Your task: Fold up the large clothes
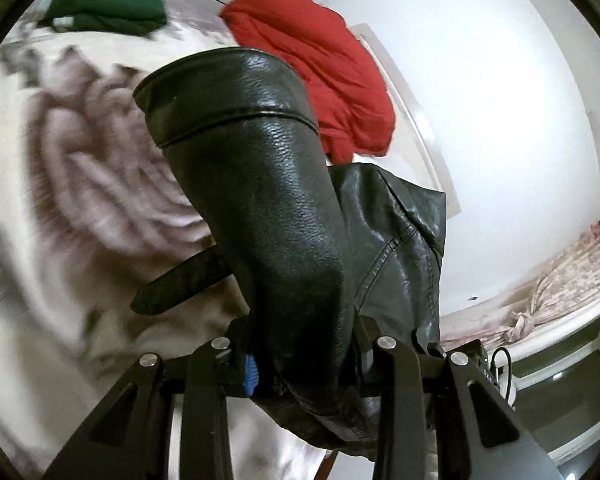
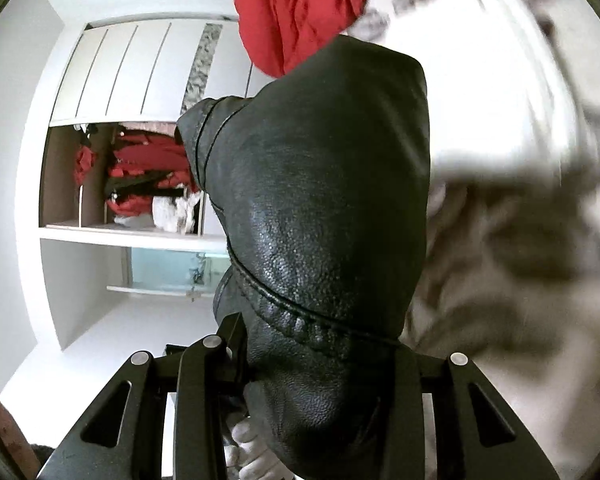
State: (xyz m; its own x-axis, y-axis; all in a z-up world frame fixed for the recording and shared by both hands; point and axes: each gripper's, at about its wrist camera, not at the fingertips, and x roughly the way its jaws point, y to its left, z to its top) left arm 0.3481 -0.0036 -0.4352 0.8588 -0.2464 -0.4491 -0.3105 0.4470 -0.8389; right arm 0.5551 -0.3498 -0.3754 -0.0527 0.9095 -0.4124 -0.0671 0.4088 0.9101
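Black pebbled leather jacket (image 1: 276, 184), stitched seams, bunched and lifted off the floral bed cover (image 1: 72, 152). Left gripper (image 1: 304, 364) and right gripper (image 2: 312, 364) both angled slightly down, fingers clamped on its folds.

Left gripper (image 1: 306, 364): angled somewhat downward, jaws partly closed, clamped on black leather jacket (image 1: 260, 200); one blue pad (image 1: 251, 374) visible against the leather.
Right gripper (image 2: 320, 364): angled somewhat downward, jaws partly closed, clamped on the same jacket.
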